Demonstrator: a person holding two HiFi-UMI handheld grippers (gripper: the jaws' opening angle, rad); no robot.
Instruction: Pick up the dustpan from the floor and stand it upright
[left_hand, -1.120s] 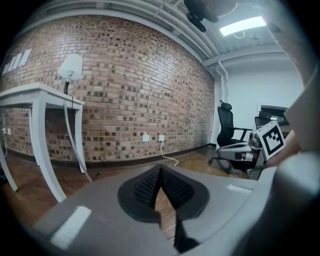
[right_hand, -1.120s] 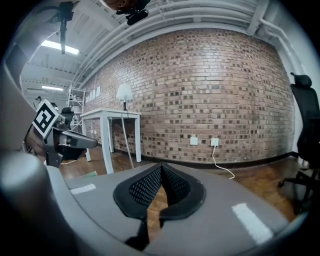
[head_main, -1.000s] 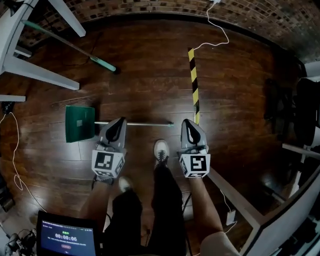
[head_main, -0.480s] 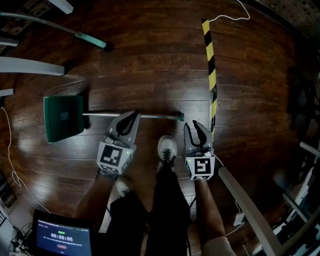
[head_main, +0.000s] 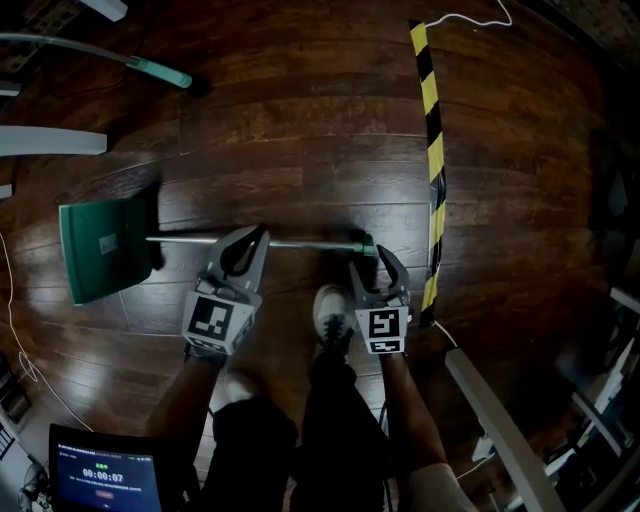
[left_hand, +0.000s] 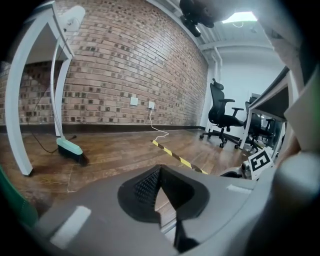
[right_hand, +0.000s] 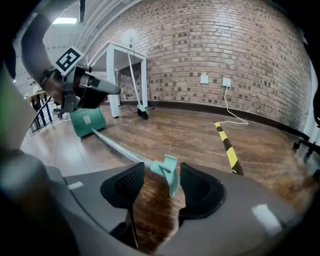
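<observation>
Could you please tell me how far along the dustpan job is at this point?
Done: nothing lifted; the dustpan lies flat on the floor. In hand: the right gripper, jaws opening, straddles the handle's green end without gripping it, and the left gripper is shut over the shaft. Left: gripping, lifting and standing it upright.

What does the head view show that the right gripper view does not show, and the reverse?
Only the head view: the person's shoe and a screen with a timer. Only the right gripper view: the wall sockets and a ceiling light. Both: the green dustpan lying on the floor, the yellow-black tape, and the right tool, its jaws opening with the handle end between them.
</observation>
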